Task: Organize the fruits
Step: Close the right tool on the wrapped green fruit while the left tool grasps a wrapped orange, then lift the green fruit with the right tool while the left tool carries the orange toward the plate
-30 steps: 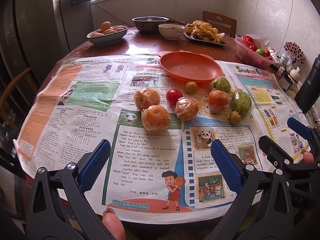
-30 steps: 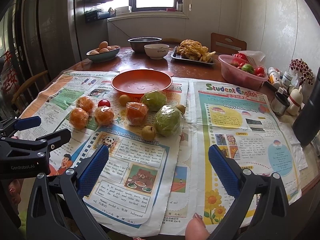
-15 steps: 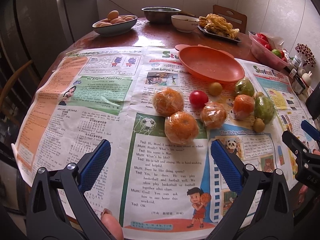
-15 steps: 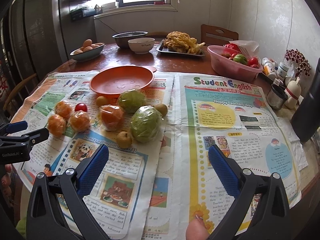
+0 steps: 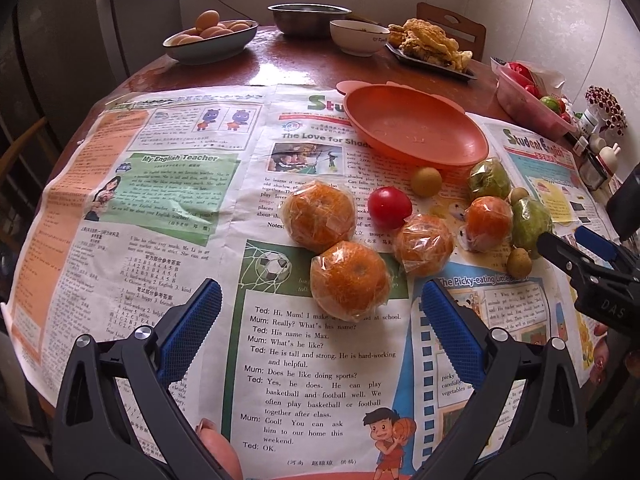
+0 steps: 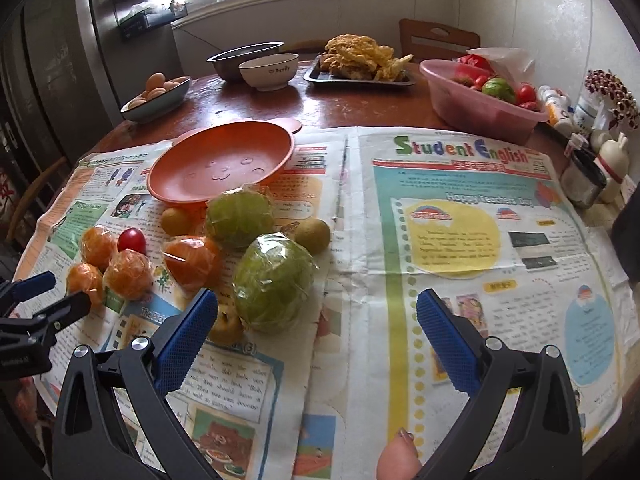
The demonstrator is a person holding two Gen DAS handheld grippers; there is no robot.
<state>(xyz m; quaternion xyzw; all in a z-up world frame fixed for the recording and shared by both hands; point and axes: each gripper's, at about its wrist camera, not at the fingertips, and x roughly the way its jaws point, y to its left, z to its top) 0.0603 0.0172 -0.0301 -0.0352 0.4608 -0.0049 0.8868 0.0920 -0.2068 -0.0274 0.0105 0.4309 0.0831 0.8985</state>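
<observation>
Plastic-wrapped oranges lie on newspaper, the nearest orange (image 5: pixel 350 285) just beyond my open, empty left gripper (image 5: pixel 318 312). Behind it lie two more oranges (image 5: pixel 320 216), a red tomato (image 5: pixel 389 207), small brown fruits (image 5: pixel 426 181) and wrapped green fruits (image 5: pixel 489 179). An empty orange plate (image 5: pixel 416 125) stands past them. My right gripper (image 6: pixel 316 330) is open and empty, just in front of a large green wrapped fruit (image 6: pixel 274 280), with a small brown fruit (image 6: pixel 226 326) beside its left finger. The plate (image 6: pixel 220 166) shows at upper left.
Newspaper (image 6: pixel 472 216) covers the round wooden table. At the back stand a bowl of eggs (image 5: pixel 210 38), a metal bowl (image 5: pixel 308 18), a white bowl (image 5: pixel 358 36), a tray of fried food (image 6: pixel 360 64) and a pink basin of produce (image 6: pixel 476 96). Small jars (image 6: pixel 584 176) sit at right.
Both grippers have moved forward toward the fruit. The nearest orange is now close to the left gripper's fingers, and the large green fruit is close to the right gripper's. Both stay open.
</observation>
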